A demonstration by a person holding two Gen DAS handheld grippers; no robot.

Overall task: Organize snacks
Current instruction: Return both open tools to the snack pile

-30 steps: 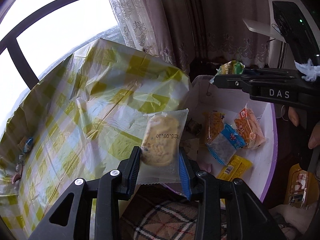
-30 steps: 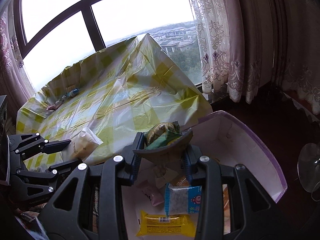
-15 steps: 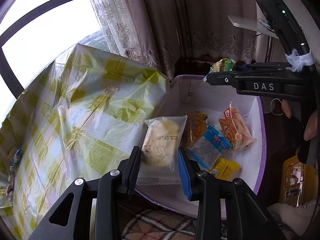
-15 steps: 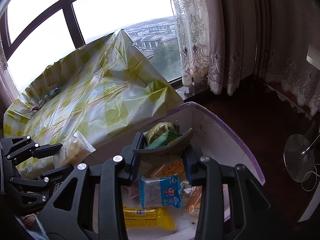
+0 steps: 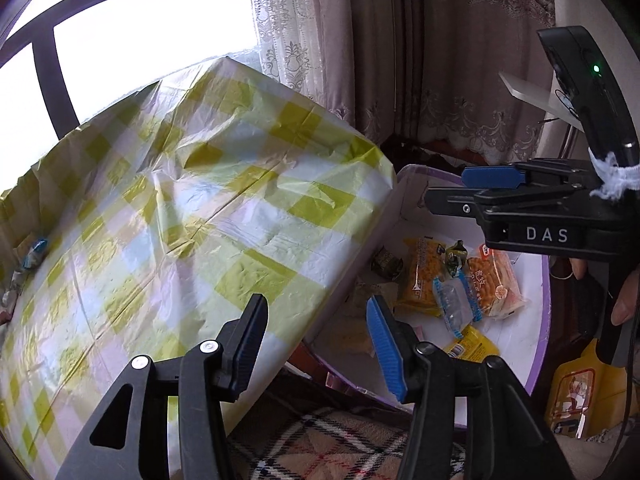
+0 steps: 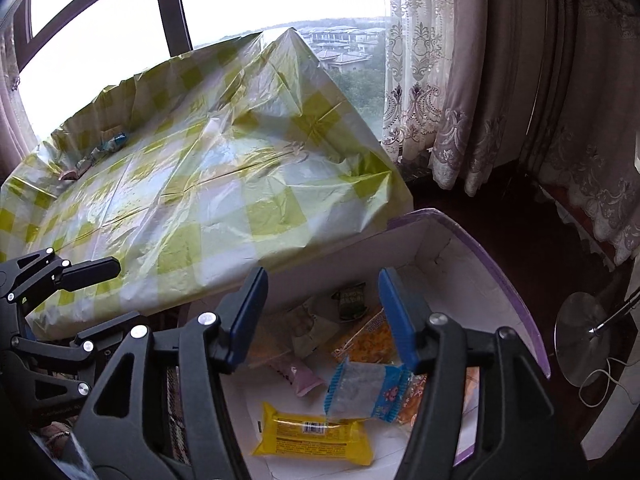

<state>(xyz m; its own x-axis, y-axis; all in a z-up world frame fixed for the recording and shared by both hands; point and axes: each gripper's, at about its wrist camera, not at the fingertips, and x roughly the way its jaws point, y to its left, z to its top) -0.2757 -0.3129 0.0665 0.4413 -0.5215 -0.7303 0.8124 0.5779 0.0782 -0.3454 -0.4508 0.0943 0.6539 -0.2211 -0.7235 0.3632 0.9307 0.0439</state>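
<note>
Because both jaw sets stand wide and empty, the left hand-held gripper (image 5: 316, 332) and right hand-held gripper (image 6: 322, 316) carry nothing; the snacks (image 6: 316, 432) lie loose in the white box (image 6: 508, 280) below the desk's (image 6: 208, 184) right edge, remaining sweets (image 6: 100, 152) at its far left edge.

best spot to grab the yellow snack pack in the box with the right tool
Take the yellow snack pack across its short width, at the middle, coming straight down from above with the right tool. It lies flat on the box floor, long side left-right, top unobstructed.
</note>
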